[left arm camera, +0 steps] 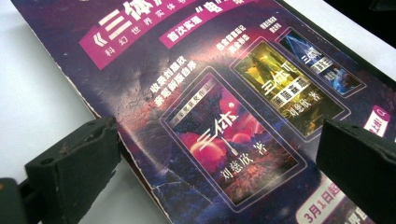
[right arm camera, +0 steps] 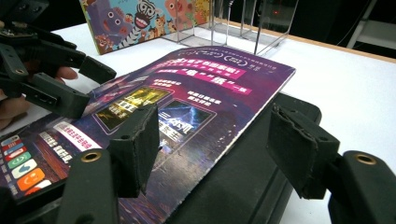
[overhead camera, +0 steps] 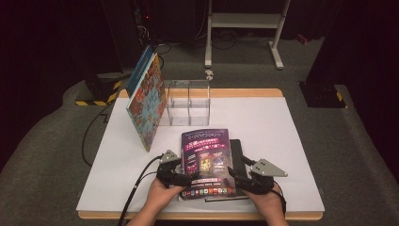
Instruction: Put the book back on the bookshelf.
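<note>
A purple magazine [overhead camera: 205, 155] with printed covers lies flat near the table's front, partly on top of a black book [overhead camera: 237, 155]. In the high view my left gripper [overhead camera: 186, 178] sits at the magazine's lower left edge. Its own view has the jaws wide apart over the magazine [left arm camera: 224, 93], the left one by the paper's worn edge; the gripper [left arm camera: 219, 144] is open. My right gripper [overhead camera: 237, 176] is at the lower right. Its jaws straddle the magazine's right edge [right arm camera: 187, 93] and the black book [right arm camera: 252, 177] without pressing; that gripper [right arm camera: 217, 140] is open.
A colourful picture book [overhead camera: 147, 101] leans upright against a clear acrylic holder [overhead camera: 188, 101] at the back of the white tabletop [overhead camera: 282, 141]. Cables trail off the table's front left. A white metal frame stands on the floor behind.
</note>
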### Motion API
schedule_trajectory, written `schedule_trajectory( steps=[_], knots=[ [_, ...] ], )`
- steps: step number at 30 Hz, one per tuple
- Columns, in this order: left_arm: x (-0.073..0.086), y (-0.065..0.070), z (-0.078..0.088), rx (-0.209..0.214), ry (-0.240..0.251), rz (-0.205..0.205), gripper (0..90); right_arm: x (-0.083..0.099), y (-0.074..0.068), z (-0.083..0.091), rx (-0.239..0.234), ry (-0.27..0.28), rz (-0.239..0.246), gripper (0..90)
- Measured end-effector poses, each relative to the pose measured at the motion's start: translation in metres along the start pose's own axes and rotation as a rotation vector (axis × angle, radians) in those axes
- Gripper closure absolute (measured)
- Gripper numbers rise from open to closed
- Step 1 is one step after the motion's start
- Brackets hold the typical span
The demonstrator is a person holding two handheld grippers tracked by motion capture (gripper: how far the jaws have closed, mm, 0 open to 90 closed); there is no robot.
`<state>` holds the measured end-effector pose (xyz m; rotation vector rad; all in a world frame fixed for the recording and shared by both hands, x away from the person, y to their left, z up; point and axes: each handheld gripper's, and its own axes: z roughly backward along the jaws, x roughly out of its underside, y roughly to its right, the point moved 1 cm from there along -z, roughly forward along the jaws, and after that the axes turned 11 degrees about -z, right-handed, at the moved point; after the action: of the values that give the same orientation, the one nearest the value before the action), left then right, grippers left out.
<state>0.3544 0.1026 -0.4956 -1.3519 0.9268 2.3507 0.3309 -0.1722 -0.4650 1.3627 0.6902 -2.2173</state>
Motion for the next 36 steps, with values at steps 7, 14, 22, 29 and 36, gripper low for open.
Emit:
schedule_trajectory(
  steps=[7,14,22,29,36],
  knots=[
    [0.000,0.010,-0.003,0.024,0.006,-0.012,0.0,0.000,0.001,0.000,0.008,-0.004,-0.007,33.8],
    [-0.004,0.023,-0.005,0.056,0.019,-0.026,0.0,0.000,0.009,0.002,0.031,-0.004,-0.028,33.8],
    [-0.007,0.039,-0.002,0.054,0.054,-0.136,3.1,0.000,0.012,0.004,0.045,-0.009,-0.031,33.9],
    [-0.009,0.008,0.013,-0.015,0.078,-0.064,3.3,0.003,0.011,-0.002,0.045,-0.031,-0.030,33.9],
    [-0.002,0.008,-0.004,0.015,0.011,0.016,0.0,0.002,0.009,-0.002,0.040,-0.028,-0.031,34.0]
  ],
)
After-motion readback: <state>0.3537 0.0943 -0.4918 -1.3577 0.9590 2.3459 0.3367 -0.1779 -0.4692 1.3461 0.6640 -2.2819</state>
